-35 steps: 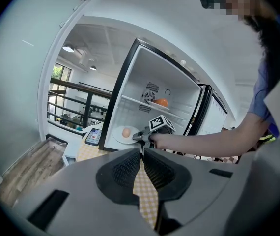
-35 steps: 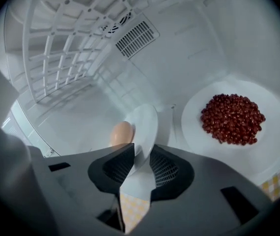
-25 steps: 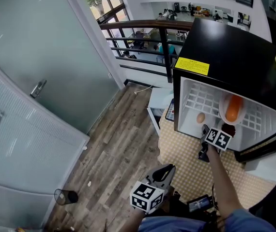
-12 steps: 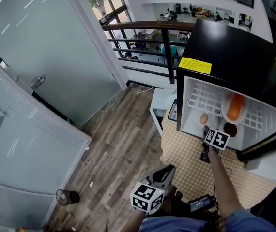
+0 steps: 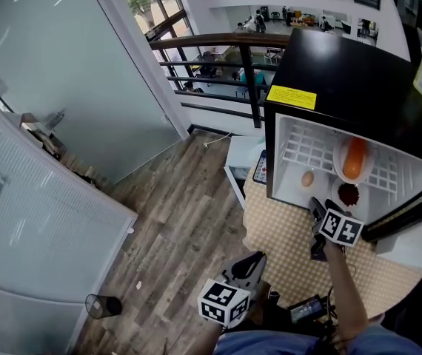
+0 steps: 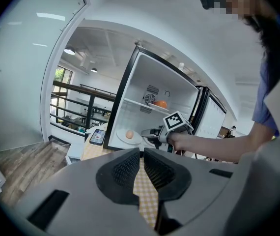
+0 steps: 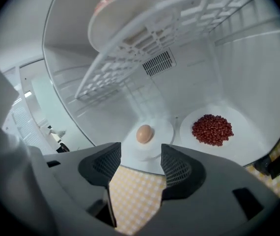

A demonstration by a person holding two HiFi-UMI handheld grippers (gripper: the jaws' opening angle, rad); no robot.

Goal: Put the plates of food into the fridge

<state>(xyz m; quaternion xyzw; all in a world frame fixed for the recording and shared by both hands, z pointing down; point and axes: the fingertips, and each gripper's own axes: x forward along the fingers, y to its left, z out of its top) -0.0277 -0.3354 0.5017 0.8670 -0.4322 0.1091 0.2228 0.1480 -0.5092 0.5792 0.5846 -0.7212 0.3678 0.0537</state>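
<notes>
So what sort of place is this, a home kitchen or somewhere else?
Probably an upper level of an office or lab, not a home kitchen: a railing overlooks a floor of desks below, a frosted glass wall stands beside it, and the small fridge sits on a checked tablecloth.

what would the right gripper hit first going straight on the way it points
Most likely the egg plate in the fridge, straight ahead; depth unclear. The right gripper has just opened its jaws, nothing between them.

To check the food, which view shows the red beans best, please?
The right gripper view: the red beans lie close and unobstructed. The head view shows them tiny; the left gripper view does not show them.
</notes>
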